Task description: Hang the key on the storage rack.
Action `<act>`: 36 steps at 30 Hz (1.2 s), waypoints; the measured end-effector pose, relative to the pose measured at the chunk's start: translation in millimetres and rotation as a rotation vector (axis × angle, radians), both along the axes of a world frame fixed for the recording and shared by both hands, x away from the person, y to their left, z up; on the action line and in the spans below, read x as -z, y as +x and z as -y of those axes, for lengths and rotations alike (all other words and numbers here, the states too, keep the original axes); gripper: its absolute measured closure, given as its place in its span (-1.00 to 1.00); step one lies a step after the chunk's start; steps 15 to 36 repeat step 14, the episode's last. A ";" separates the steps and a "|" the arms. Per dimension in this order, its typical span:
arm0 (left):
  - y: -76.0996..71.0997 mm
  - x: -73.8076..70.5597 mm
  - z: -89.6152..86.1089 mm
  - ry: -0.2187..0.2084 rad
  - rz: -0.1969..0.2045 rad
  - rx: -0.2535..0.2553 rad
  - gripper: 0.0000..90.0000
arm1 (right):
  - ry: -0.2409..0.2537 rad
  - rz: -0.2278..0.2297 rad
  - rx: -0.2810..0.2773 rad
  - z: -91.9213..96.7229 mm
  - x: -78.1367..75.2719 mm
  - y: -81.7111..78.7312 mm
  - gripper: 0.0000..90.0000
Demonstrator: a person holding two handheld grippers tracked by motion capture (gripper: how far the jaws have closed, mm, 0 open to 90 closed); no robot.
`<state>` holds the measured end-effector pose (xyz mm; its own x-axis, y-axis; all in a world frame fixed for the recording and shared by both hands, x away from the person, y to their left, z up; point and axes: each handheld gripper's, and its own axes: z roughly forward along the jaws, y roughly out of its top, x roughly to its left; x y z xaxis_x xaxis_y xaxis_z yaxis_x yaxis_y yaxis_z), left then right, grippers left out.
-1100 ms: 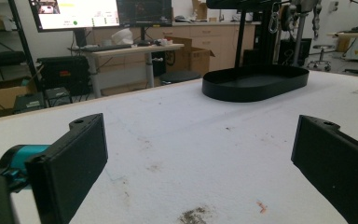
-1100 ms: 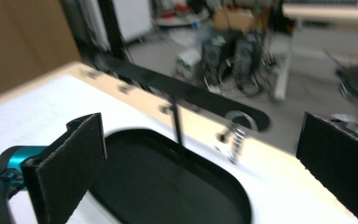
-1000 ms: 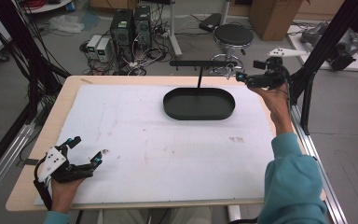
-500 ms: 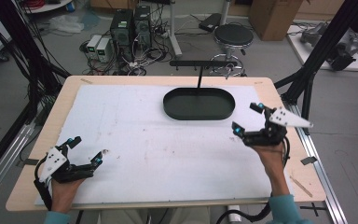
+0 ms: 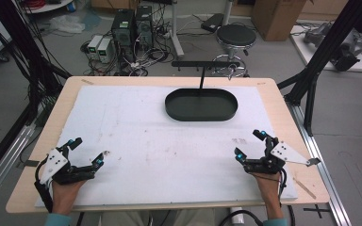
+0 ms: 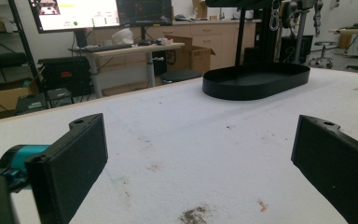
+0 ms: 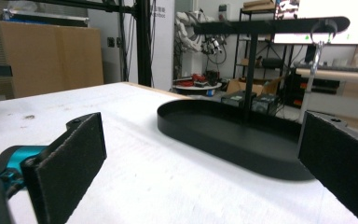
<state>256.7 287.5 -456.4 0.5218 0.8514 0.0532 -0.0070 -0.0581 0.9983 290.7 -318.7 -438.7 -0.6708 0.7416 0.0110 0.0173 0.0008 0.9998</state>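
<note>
- Left gripper (image 5: 86, 154) sat at the near left corner of the white mat (image 5: 160, 141), held by the person's left hand (image 5: 65, 190); jaws wide apart, nothing between them; its grey three-cornered plate (image 5: 54, 162) faced up
- Right gripper (image 5: 250, 144) sat at the near right corner of the mat, held by the right hand (image 5: 267, 184); jaws also spread apart and empty; grey plate (image 5: 286, 153) pointed toward the table's right edge
- Both grippers low over the mat, well apart from each other, each near the front edge of the wooden table (image 5: 283, 103)
- Black oval tray (image 5: 201, 104) lay flat at the far middle of the mat, nearer the right gripper than the left; well apart from both
- Thin black post (image 5: 201, 79) rose from the tray's far side and carried a horizontal bar (image 5: 205, 63) on top; a metal hook (image 7: 318, 35) hung from the bar in the right gripper view
- Left gripper view: both black jaws (image 6: 74, 158) open over stained mat, tray (image 6: 256, 80) ahead and to the right
- Right gripper view: jaws open, tray (image 7: 228, 130) close ahead between them; tray looked empty
- Round stool (image 5: 235, 35) and computer boxes (image 5: 132, 23) stood on the floor beyond the table
</note>
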 end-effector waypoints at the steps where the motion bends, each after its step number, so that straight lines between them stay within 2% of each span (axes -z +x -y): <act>1: -0.2 0.0 0.2 -0.001 -0.001 0.001 -0.91 | -0.004 -0.016 -0.006 0.0 3.8 0.9 -0.99; 2: -0.2 0.1 0.4 -0.002 0.000 0.002 -0.91 | -0.017 -0.023 -0.007 0.3 5.9 2.9 -0.99; 5: -0.1 0.1 0.3 -0.002 -0.001 0.001 -0.91 | -0.014 -0.043 -0.014 1.9 13.2 6.4 -0.99; 6: -0.2 0.0 0.2 0.000 -0.001 0.000 -0.91 | -0.018 -0.068 -0.021 1.4 16.4 6.8 -0.99; 9: -0.2 0.0 0.6 0.000 -0.001 0.000 -0.91 | -0.022 -0.056 -0.023 1.0 16.4 6.4 -0.99; 13: -0.5 0.1 0.3 0.000 0.002 0.001 -0.91 | -0.052 -0.039 -0.013 -1.9 16.5 4.9 -0.99; 36: -0.5 0.1 0.3 0.000 0.002 0.001 -0.91 | -0.052 -0.039 -0.013 -1.9 16.5 4.9 -0.99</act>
